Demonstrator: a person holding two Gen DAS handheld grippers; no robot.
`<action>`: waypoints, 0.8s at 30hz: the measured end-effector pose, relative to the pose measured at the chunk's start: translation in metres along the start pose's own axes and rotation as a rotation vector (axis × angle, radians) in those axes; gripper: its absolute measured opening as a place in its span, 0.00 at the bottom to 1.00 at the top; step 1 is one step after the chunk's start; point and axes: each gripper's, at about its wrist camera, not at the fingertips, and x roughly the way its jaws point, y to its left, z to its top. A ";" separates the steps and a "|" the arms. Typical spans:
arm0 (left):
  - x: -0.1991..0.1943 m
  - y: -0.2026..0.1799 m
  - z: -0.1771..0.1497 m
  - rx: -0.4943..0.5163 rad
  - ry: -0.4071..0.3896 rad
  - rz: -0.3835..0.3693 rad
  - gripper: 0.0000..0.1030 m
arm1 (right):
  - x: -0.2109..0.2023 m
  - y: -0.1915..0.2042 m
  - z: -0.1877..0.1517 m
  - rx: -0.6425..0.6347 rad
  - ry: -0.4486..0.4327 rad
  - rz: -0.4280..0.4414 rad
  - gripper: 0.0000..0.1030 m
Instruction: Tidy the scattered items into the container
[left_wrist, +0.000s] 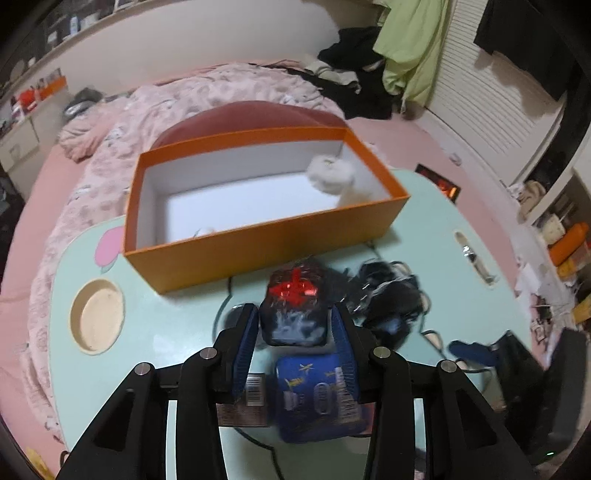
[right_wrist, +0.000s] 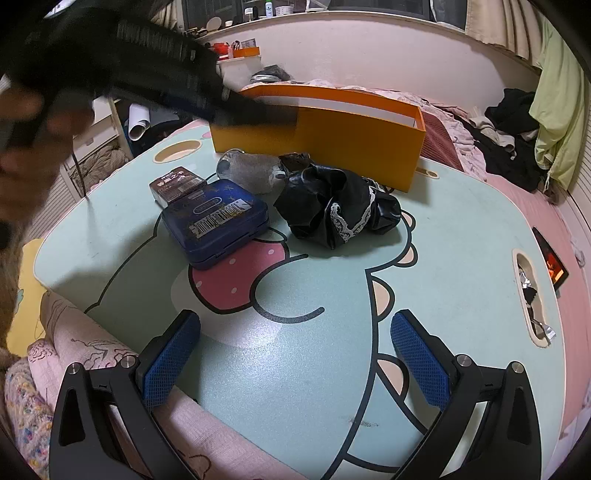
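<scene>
In the left wrist view my left gripper (left_wrist: 293, 319) is shut on a dark shiny packet (left_wrist: 293, 291) with a red mark, its blue pads against both sides. It hangs above the table, just short of the orange box (left_wrist: 266, 254), which holds a white fluffy thing (left_wrist: 330, 175). Under it lie a blue tin (left_wrist: 317, 402), a small brown pack (left_wrist: 247, 402) and a black lace-trimmed cloth (left_wrist: 388, 299). The right wrist view shows the tin (right_wrist: 214, 221), brown pack (right_wrist: 177, 184), a clear plastic packet (right_wrist: 255, 173) and the cloth (right_wrist: 340, 210) before the box (right_wrist: 362, 144). My right gripper (right_wrist: 295, 354) is open and holds nothing.
The turquoise cartoon table (right_wrist: 314, 369) stands on a pink bed with a rumpled quilt (left_wrist: 110, 147). It has a round recess (left_wrist: 98, 317) at the left and a slot (right_wrist: 532, 302) at the right. A hand (right_wrist: 22, 129) carries the blurred left gripper across the upper left.
</scene>
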 end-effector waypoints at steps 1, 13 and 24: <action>-0.001 0.003 -0.002 -0.008 -0.008 0.002 0.47 | 0.000 0.000 0.000 0.000 0.000 0.000 1.00; -0.042 0.006 -0.059 -0.008 -0.130 0.017 0.80 | 0.001 0.001 0.001 0.000 0.001 0.000 1.00; -0.035 -0.002 -0.124 0.049 -0.135 0.116 0.81 | 0.001 0.001 0.001 0.000 0.001 -0.001 1.00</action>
